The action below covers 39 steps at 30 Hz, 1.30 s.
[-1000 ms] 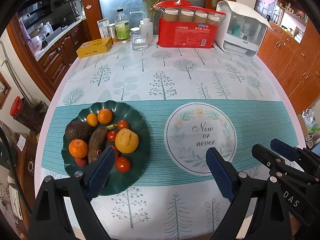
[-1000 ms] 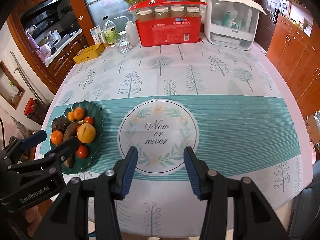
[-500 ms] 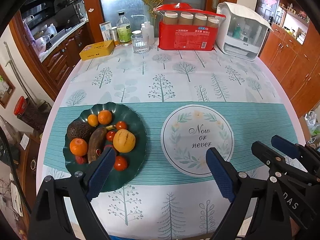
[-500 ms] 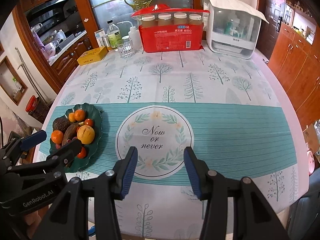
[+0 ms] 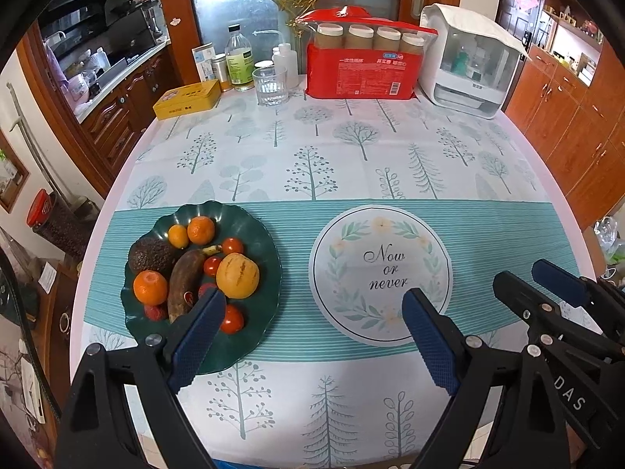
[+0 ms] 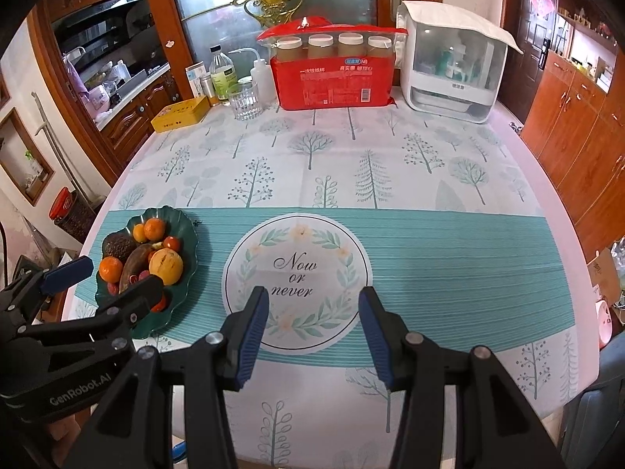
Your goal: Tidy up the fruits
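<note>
A dark green plate sits at the table's left and holds fruit: a yellow round fruit, oranges, a brown banana, an avocado, small red tomatoes. My left gripper is open and empty, held above the table's near edge, its left finger over the plate's near side. My right gripper is open and empty over the round "Now or never" print. Each gripper shows in the other's view.
At the table's far end stand a red pack of paper cups, a white appliance, a glass, bottles and a yellow tin. Wooden cabinets line the right side.
Both grippers have drawn back and up from the table, so more of it shows. Both stay open. The fruit has not moved.
</note>
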{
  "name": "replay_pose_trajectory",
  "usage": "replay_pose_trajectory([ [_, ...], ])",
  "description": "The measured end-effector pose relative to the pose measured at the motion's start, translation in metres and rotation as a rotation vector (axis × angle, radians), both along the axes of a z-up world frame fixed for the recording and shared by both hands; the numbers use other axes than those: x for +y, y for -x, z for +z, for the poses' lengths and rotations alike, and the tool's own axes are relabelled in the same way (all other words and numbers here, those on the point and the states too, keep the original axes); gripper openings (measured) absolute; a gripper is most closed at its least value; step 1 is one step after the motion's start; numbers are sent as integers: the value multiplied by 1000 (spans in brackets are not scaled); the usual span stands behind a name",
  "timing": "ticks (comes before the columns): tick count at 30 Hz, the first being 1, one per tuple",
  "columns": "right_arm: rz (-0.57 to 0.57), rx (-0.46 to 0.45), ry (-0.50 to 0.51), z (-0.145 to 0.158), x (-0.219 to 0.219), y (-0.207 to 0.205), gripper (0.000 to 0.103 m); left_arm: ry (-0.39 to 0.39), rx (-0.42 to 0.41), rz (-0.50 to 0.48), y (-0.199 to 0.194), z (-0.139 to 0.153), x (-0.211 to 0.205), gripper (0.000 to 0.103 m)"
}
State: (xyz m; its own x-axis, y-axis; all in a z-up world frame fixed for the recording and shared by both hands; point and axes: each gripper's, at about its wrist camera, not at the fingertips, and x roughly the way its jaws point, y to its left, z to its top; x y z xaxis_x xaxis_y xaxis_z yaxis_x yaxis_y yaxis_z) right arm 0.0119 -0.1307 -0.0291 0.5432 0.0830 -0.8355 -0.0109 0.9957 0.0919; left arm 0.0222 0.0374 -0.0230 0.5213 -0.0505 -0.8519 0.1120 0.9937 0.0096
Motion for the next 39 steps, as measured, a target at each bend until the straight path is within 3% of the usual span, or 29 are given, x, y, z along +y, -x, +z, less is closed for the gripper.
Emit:
replay_pose_trajectory([
  [39, -1, -2, 0, 0, 1, 2, 48, 3, 5, 2, 3, 2, -1, 91],
])
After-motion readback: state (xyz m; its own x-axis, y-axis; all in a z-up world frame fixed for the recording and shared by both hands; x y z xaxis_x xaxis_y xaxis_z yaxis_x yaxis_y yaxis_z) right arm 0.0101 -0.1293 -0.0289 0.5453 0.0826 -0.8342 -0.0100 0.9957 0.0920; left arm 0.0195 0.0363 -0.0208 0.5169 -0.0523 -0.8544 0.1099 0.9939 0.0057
